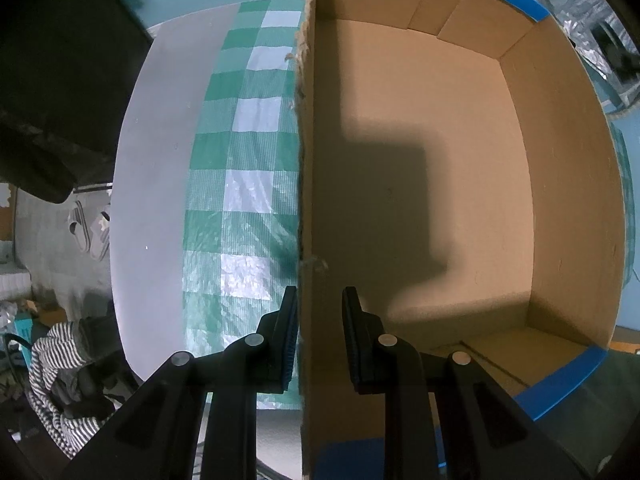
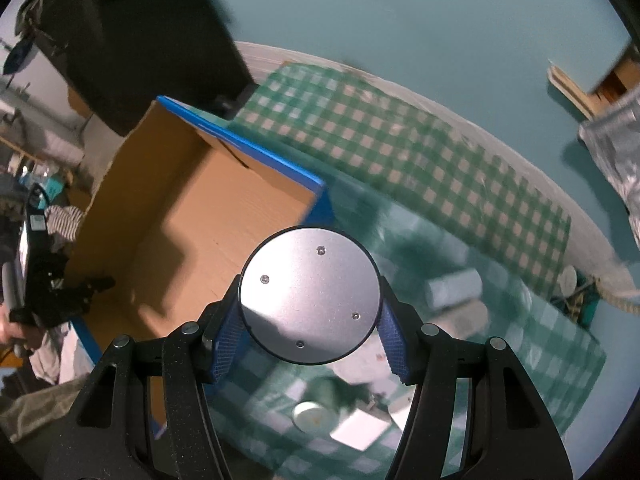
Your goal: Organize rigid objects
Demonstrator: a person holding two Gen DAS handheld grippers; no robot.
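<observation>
My left gripper is shut on the left wall of an open cardboard box with blue-taped edges; one finger is outside the wall, the other inside. The box floor is bare. My right gripper is shut on a round silver metal cylinder, its flat end with small screws facing the camera. It is held in the air above the table, just right of the box. The left gripper also shows at the box's left wall in the right wrist view.
The table carries a green and white checked cloth. Blurred items lie on it below the cylinder: a pale cylinder, a round lid, a white flat piece. A dark cabinet stands behind the box. Striped cloth lies on the floor.
</observation>
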